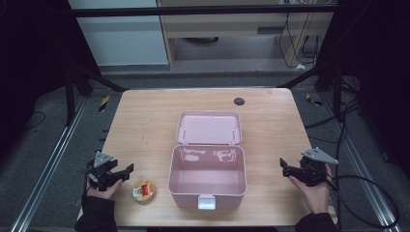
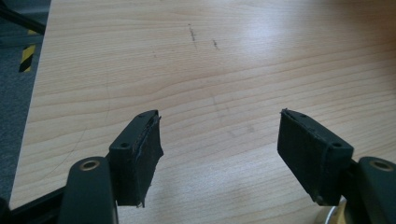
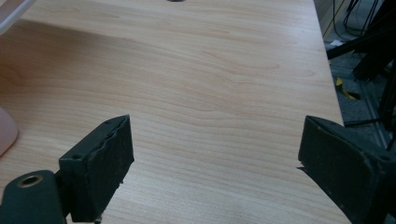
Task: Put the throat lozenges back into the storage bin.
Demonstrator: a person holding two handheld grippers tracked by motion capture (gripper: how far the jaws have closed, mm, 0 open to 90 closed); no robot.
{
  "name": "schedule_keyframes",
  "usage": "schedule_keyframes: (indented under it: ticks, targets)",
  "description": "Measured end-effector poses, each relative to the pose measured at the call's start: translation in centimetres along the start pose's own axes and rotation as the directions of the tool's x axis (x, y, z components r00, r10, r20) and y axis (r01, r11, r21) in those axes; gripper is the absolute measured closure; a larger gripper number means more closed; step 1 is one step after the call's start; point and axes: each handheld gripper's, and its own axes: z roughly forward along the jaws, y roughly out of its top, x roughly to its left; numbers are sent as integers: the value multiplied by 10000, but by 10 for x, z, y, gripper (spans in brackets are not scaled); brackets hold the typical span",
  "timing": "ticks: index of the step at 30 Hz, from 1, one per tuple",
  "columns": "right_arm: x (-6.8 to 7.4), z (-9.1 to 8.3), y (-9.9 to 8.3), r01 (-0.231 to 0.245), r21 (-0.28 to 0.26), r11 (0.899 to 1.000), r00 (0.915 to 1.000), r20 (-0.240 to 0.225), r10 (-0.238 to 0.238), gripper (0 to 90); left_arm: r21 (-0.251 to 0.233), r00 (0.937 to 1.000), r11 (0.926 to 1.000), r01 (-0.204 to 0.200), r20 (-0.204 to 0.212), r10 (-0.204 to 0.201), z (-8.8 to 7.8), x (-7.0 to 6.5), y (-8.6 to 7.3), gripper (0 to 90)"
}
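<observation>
**Table inventory: open pink case, one tin, two hand-held grippers**

1. Light wooden table top, rectangular, pale grain. A small dark round disc is set in it near the far edge, right of centre.

2. Pink plastic storage box with hinged lid, standing at the middle of the table, lid thrown back flat toward the far side. A white latch sits on the near wall. The inside looks bare. One pink corner of the box enters the right gripper view at its left edge.

3. Small round tin with a red and cream label, lying flat on the table just left of the box, near the front edge and apart from the box wall. A curved metallic rim at the lower right corner of the left gripper view may be this tin; too little shows to be sure.

4. Left gripper, black, two jaws, held in the person's left hand at the near left of the table, just beside the tin. Jaws spread wide, nothing between the pads; bare wood below.

5. Right gripper, black, grey three-cornered plate on top, held in the person's right hand at the near right of the table, well apart from the box. Jaws wide apart, gripping nothing; pads over bare wood.
</observation>
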Motion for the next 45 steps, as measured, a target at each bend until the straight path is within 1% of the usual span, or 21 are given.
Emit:
schedule_keyframes:
  ticks: [13, 16, 17, 20, 22, 24, 26, 28, 29, 30, 32, 33, 36, 37, 38, 39, 40, 41, 43, 44, 45]
  targets:
    - [1, -3, 4, 141, 13, 9999, 9999, 17, -141, 98, 214, 9922, 9951, -962, 821, 942, -2, -9, 25, 291]
    - [1, -3, 4, 240, 36, 9997, 9997, 43, -240, 94, 290, 9877, 9918, -1248, 984, 1214, -5, -11, 33, 288]
    - [0, -3, 4, 307, 46, 9995, 9995, 94, -308, 90, 456, 9828, 9875, -1510, 1141, 1451, -8, -11, 38, 279]
    - [-1, -3, 4, 315, 57, 9995, 9995, 67, -316, 85, 577, 9791, 9833, -1726, 1188, 1649, -12, -12, 42, 274]
    - [-1, -3, 4, 382, 120, 9992, 9993, 48, -383, 81, 747, 9727, 9762, -2037, 1289, 1931, -19, -12, 46, 274]
    - [0, -3, 4, 423, 132, 9990, 9991, 58, -424, 79, 788, 9705, 9742, -2114, 1348, 1997, -21, -11, 47, 274]
    - [-1, -3, 5, 552, 88, 9984, 9985, 33, -552, 77, 871, 9623, 9676, -2368, 1584, 2213, -27, -10, 49, 273]
    - [-1, -3, 4, 574, 74, 9983, 9984, -2, -574, 76, 868, 9599, 9660, -2434, 1647, 2270, -29, -10, 48, 274]
    - [-1, -3, 4, 596, 60, 9982, 9982, 4, -596, 76, 905, 9564, 9635, -2519, 1754, 2336, -30, -9, 48, 279]
    - [0, -3, 4, 612, 50, 9981, 9981, 6, -612, 76, 1007, 9475, 9557, -2765, 1948, 2536, -33, -8, 48, 282]
    - [0, -3, 4, 632, 61, 9980, 9980, -7, -632, 74, 1044, 9440, 9535, -2827, 2064, 2573, -34, -8, 47, 283]
    - [0, -2, 4, 723, 45, 9974, 9974, -15, -723, 72, 1117, 9333, 9464, -3032, 2351, 2713, -35, -8, 46, 283]
    - [0, -2, 3, 747, 70, 9972, 9972, -80, -746, 69, 1233, 9168, 9364, -3286, 2797, 2850, -37, -8, 44, 281]
    - [0, -2, 3, 753, 97, 9971, 9971, -90, -752, 69, 1233, 9168, 9364, -3286, 2797, 2850, -37, -8, 44, 277]
    - [0, -2, 3, 753, 97, 9971, 9971, -90, -752, 69, 1254, 9107, 9330, -3372, 2945, 2896, -37, -9, 43, 277]
    - [0, -2, 3, 798, 145, 9967, 9968, -73, -797, 69, 1353, 8980, 9238, -3581, 3209, 3011, -38, -10, 40, 269]
    - [0, -1, 3, 819, 147, 9965, 9966, -68, -818, 68, 1385, 8922, 9191, -3688, 3302, 3082, -38, -11, 39, 265]
    - [0, -1, 3, 819, 147, 9965, 9966, -68, -818, 68, 1385, 8922, 9191, -3688, 3302, 3082, -38, -11, 39, 261]
    - [1, -1, 2, 845, 127, 9963, 9964, -86, -844, 68, 1458, 8796, 9089, -3906, 3504, 3218, -38, -14, 37, 257]
    - [1, -1, 2, 863, 132, 9962, 9962, -101, -862, 68, 1538, 8672, 8986, -4108, 3702, 3331, -38, -16, 36, 250]
    - [1, -1, 2, 863, 161, 9961, 9962, -120, -861, 67, 1537, 8612, 8951, -4186, 3799, 3376, -38, -17, 35, 246]
